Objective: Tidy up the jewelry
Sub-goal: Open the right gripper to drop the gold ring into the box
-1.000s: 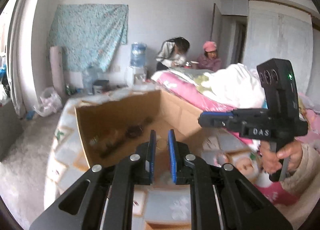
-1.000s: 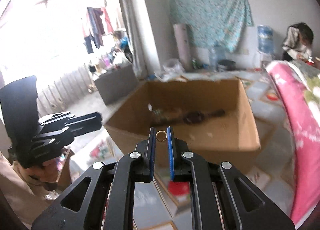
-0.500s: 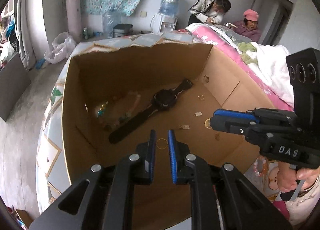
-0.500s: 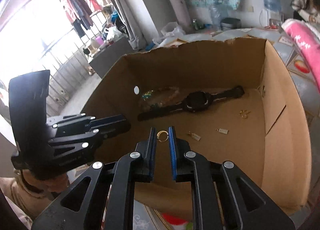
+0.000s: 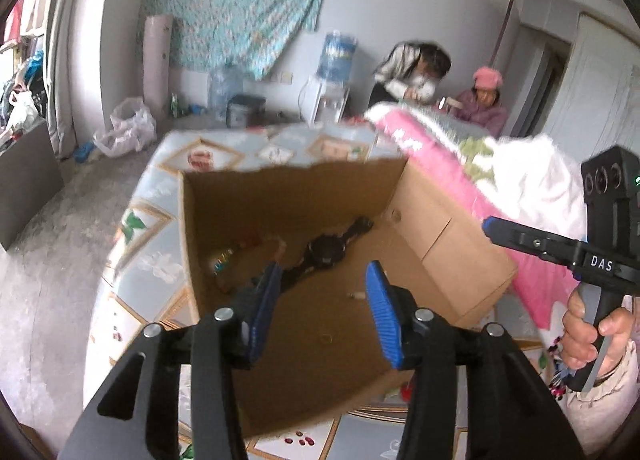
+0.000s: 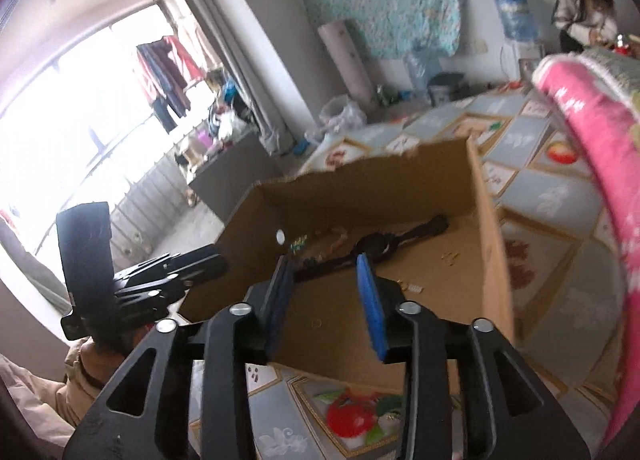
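Observation:
An open cardboard box (image 5: pixel 448 244) sits on a patterned bed cover. Inside lie a black wristwatch (image 5: pixel 326 250), a beaded bracelet (image 5: pixel 224 256), small earrings (image 6: pixel 450 256) and a thin gold ring (image 5: pixel 327 338) on the box floor; the ring also shows in the right wrist view (image 6: pixel 316 323). My left gripper (image 5: pixel 322 302) is open and empty above the box's near side. My right gripper (image 6: pixel 326 292) is open and empty above the box too; it also shows at the right of the left wrist view (image 5: pixel 486 224).
A pink quilt (image 5: pixel 452 163) borders the box on the right. Two people (image 5: pixel 416 75) sit at the back by a water dispenser (image 5: pixel 336 59). Floor (image 5: pixel 44 227) and plastic bags lie to the left. A window with hanging clothes (image 6: pixel 168 71) is at the left.
Both grippers have opened and let go of the gold rings they pinched; a ring now lies on the box floor. Both grippers have pulled back and up from the box.

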Demonstrator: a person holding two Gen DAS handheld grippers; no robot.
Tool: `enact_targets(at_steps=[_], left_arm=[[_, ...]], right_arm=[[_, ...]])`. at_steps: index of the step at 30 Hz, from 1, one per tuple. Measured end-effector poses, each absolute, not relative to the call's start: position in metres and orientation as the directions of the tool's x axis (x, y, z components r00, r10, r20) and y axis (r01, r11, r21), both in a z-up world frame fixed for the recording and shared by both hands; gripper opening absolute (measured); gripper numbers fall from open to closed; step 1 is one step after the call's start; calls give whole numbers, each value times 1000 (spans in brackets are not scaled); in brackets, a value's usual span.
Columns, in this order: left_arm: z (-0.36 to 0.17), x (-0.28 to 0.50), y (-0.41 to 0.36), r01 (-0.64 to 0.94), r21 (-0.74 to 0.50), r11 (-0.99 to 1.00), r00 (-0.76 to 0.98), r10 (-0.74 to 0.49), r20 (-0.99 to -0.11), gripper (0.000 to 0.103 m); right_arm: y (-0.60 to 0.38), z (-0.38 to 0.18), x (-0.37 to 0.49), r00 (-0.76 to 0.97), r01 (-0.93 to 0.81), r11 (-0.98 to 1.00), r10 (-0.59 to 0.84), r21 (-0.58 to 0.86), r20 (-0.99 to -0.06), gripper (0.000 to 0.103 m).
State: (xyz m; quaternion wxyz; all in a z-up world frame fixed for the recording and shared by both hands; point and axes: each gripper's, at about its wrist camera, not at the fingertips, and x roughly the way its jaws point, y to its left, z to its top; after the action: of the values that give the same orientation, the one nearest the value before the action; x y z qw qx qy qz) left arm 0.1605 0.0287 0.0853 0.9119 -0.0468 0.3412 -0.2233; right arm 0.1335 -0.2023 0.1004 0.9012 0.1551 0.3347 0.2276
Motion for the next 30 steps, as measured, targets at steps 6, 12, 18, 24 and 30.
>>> enact_targets(at_steps=[6, 12, 18, 24, 30], left_arm=[[92, 107, 53, 433, -236, 870, 697, -489, -525, 59], [64, 66, 63, 484, -237, 843, 638, -525, -564, 70], [17, 57, 23, 512, -109, 852, 572, -433, -697, 72], [-16, 59, -12, 526, 26, 850, 596, -347, -724, 72], [-32, 58, -21, 526, -2, 850, 585, -364, -725, 65]], right_arm=[[-224, 112, 87, 728, -305, 847, 502, 435, -467, 46], [-223, 87, 58, 668, -310, 856, 506, 414, -546, 46], [-199, 7, 80, 521, -173, 937, 350, 305, -779, 44], [-200, -23, 106, 507, -98, 943, 321, 317, -800, 27], [-189, -33, 123, 493, -109, 954, 295, 278, -819, 8]])
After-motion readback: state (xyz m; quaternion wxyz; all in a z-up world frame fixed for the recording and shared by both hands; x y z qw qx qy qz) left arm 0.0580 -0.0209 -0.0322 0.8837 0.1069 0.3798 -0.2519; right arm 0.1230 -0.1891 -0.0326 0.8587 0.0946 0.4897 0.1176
